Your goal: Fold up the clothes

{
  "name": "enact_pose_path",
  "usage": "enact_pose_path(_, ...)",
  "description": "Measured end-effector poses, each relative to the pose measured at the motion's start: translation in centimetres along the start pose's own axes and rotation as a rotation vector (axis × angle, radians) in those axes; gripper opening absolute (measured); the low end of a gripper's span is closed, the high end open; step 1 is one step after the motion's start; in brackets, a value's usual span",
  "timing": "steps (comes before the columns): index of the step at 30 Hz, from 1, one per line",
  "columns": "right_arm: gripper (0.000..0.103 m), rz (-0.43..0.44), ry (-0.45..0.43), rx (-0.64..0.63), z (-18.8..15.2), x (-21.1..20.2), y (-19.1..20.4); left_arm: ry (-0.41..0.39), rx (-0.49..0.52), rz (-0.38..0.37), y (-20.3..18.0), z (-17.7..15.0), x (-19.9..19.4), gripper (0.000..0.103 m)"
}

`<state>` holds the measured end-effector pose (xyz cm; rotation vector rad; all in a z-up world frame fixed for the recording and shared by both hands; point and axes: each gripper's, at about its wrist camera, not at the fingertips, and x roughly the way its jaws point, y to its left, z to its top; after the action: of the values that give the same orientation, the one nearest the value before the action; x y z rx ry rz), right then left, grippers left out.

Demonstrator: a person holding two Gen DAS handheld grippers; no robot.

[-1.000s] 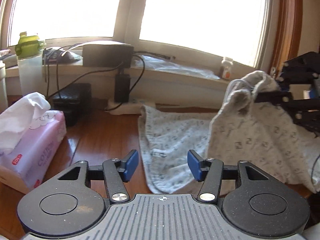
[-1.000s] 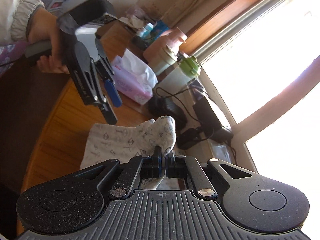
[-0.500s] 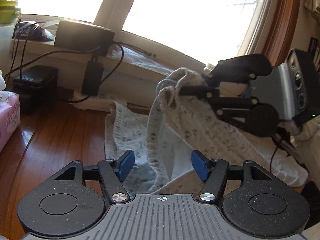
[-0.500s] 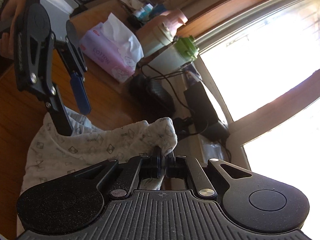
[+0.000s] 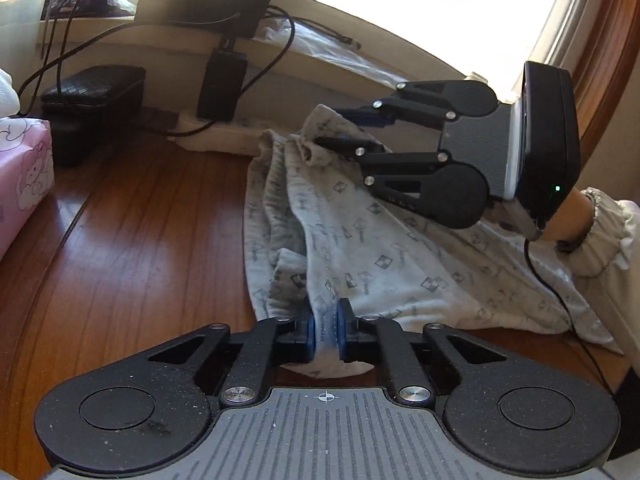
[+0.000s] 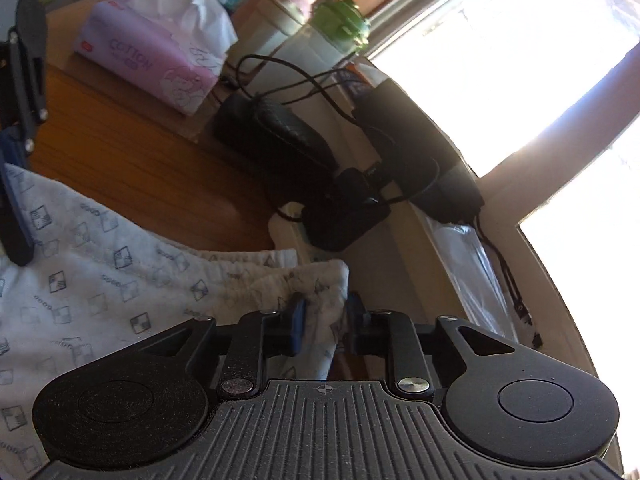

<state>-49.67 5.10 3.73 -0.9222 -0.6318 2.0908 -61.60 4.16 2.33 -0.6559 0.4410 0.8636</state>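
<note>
A pale grey garment (image 5: 380, 248) printed with small squares lies rumpled on the wooden table (image 5: 140, 240). My left gripper (image 5: 326, 332) is shut on its near hem, with cloth pinched between the blue pads. My right gripper (image 5: 340, 130), turned on its side, is at the raised far corner. In the right wrist view that corner of the garment (image 6: 100, 280) sits between the right gripper's (image 6: 324, 316) pads. The jaws stand partly apart there, so it is open. One of the left gripper's fingers (image 6: 16, 216) shows at the left edge of that view.
A pink tissue pack (image 6: 152, 56) and bottles (image 6: 316, 40) stand at the table's left end. A black case (image 5: 92, 96), a power strip with an adapter (image 5: 224, 80) and cables line the window sill. A white sleeve (image 5: 600, 232) is at the right.
My left gripper moved in and shut on the garment's near hem. The right gripper carried the corner leftward and down, and its jaws have widened from tightly shut.
</note>
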Motion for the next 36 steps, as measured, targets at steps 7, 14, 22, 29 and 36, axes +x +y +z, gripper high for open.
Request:
enact_pose_path(7, 0.034, 0.091, -0.032, 0.311, -1.3, -4.0, -4.5, -0.006, 0.077, 0.132, -1.8, 0.5, -1.5, 0.032)
enact_pose_path(14, 0.036, 0.306, 0.060, 0.508, -4.7, -7.0, -6.6, 0.006, 0.129, 0.158, -3.3, 2.2, 0.5, 0.046)
enact_pose_path(22, 0.039, 0.386, 0.209, 0.548, -6.1, -3.2, -3.5, 0.018, 0.109, 0.199, -2.6, 0.7, 0.4, 0.021)
enact_pose_path(29, 0.006, 0.285, -0.011, 0.628, -4.5, -5.0, -5.4, 0.042, 0.129, 0.231, -3.3, -0.6, -2.3, 0.018)
enact_pose_path(36, 0.044, 0.239, 0.091, 0.568, -4.7, -3.6, -3.8, 0.002, 0.140, 0.288, -3.7, 0.0, -2.4, 0.056)
